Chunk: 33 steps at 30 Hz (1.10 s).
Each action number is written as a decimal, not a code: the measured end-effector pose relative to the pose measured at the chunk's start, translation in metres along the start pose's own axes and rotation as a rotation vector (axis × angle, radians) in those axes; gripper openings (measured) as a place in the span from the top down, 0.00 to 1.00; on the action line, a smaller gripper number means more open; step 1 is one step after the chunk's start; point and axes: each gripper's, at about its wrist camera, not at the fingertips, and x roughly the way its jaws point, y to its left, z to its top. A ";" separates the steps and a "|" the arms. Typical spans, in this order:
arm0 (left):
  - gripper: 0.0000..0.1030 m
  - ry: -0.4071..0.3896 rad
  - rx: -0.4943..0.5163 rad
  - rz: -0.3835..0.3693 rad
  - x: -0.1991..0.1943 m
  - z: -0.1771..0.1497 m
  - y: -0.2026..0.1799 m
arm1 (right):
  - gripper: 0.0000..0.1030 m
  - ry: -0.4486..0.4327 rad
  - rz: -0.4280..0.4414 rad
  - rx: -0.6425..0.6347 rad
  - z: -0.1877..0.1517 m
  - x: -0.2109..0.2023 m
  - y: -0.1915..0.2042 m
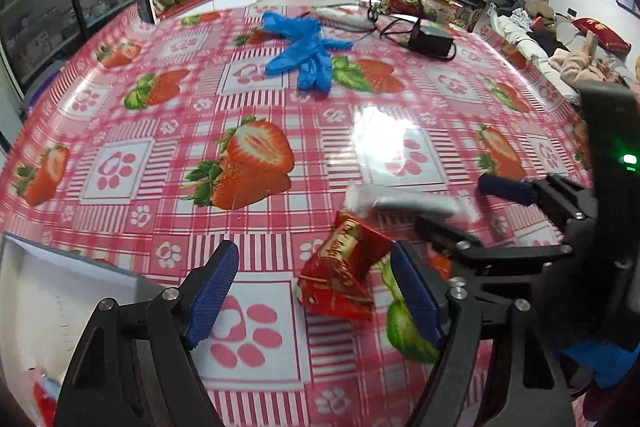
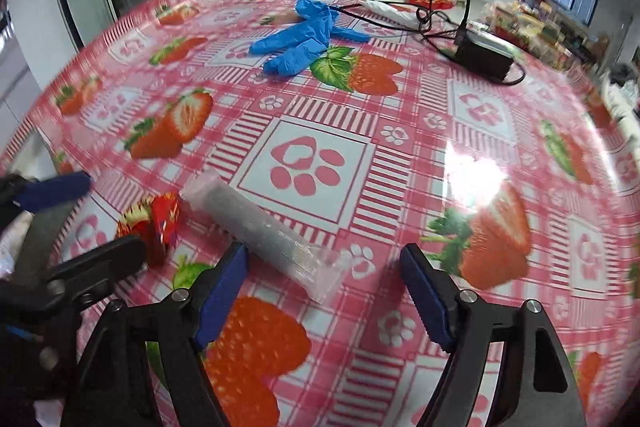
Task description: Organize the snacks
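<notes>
Left hand-held gripper (image 1: 312, 301) hangs wide open and empty over the red snack (image 1: 340, 279); right hand-held gripper (image 2: 324, 293) gapes empty beside the clear snack (image 2: 260, 227). Both lie loose on the near counter (image 2: 320, 99), ungrasped; sorting seems barely begun.

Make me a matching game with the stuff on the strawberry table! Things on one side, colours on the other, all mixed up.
Things:
1. gloves
2. snack packet between the left gripper's jaws
3. long wrapped snack by the right gripper
4. power adapter

Colours:
A. black
B. red
C. blue
D. clear and silvery grey

Pairs: 1-C, 2-B, 3-D, 4-A
</notes>
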 end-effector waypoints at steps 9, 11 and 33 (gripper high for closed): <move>0.85 0.030 0.065 0.031 0.010 -0.009 -0.024 | 0.79 -0.018 0.020 -0.056 0.002 -0.003 0.014; 0.93 0.031 0.067 0.048 0.005 -0.018 -0.029 | 0.88 -0.002 0.014 -0.048 -0.008 -0.011 0.013; 0.22 -0.036 -0.108 0.043 -0.081 -0.144 -0.015 | 0.67 0.085 0.083 0.169 -0.088 -0.111 -0.020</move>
